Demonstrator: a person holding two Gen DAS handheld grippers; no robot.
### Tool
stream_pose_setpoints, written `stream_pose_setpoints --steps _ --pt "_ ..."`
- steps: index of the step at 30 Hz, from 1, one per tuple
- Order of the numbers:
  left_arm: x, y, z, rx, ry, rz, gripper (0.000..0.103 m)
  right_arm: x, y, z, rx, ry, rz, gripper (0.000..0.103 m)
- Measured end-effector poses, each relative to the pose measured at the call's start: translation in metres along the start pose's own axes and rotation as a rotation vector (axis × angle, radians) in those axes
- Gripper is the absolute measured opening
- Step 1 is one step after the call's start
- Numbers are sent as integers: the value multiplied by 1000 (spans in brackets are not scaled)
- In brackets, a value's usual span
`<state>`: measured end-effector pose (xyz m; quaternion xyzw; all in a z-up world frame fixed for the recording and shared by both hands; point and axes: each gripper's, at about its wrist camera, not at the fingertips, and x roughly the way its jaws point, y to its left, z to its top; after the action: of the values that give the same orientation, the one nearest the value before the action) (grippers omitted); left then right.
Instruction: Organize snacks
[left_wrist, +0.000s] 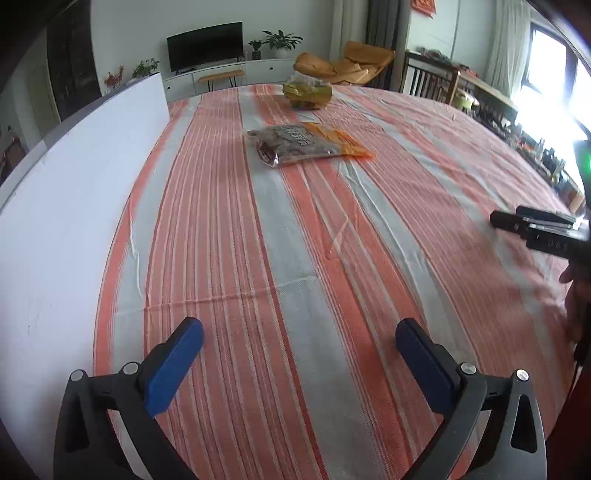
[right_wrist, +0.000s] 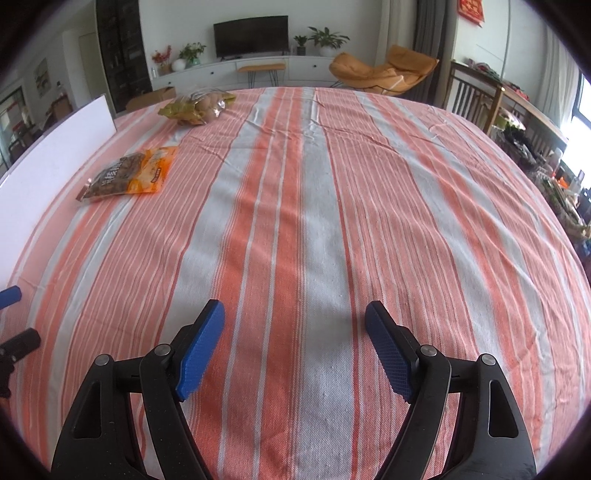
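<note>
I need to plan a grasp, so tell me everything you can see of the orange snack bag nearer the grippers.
The flat orange-and-clear plastic snack bag lies flat on the orange-and-grey striped tablecloth, toward the white board at the table's left side. One part is printed orange; the clear part shows dark brown pieces inside, under a dark label with white lettering. It looks sealed and slightly wrinkled. Only the cloth touches it; the yellow-green bag sits apart, farther back. Neither gripper is near it.

I see a striped cloth (right_wrist: 295, 221) over the table, with a white board (left_wrist: 74, 206) along its left edge. Behind it I see a TV (right_wrist: 251, 35) and an orange chair (right_wrist: 384, 72).
</note>
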<state>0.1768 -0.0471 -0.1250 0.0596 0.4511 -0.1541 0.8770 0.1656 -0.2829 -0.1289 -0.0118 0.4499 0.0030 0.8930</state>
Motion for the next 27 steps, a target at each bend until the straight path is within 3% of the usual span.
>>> stream_pose_setpoints --steps 5,7,9,10,12,15,19,27 --pt "1 -2 0 29 10 -3 103 0 0 0 0 0 0 81" --pt "4 -3 6 71 55 -25 103 0 0 0 0 0 0 81" --pt "9 -4 19 117 165 -59 102 2 -1 1 2 0 2 81" --pt "9 -7 34 161 218 -94 102 2 -1 1 1 0 1 81" --pt "-2 -12 59 236 206 -112 102 2 -1 1 1 0 2 81" --pt "-16 -29 113 473 180 -127 102 3 0 2 2 0 6 82" --pt "8 -37 155 700 231 -110 102 4 0 2 3 0 11 82" --pt "85 -31 196 749 344 -157 102 4 0 2 1 2 17 84"
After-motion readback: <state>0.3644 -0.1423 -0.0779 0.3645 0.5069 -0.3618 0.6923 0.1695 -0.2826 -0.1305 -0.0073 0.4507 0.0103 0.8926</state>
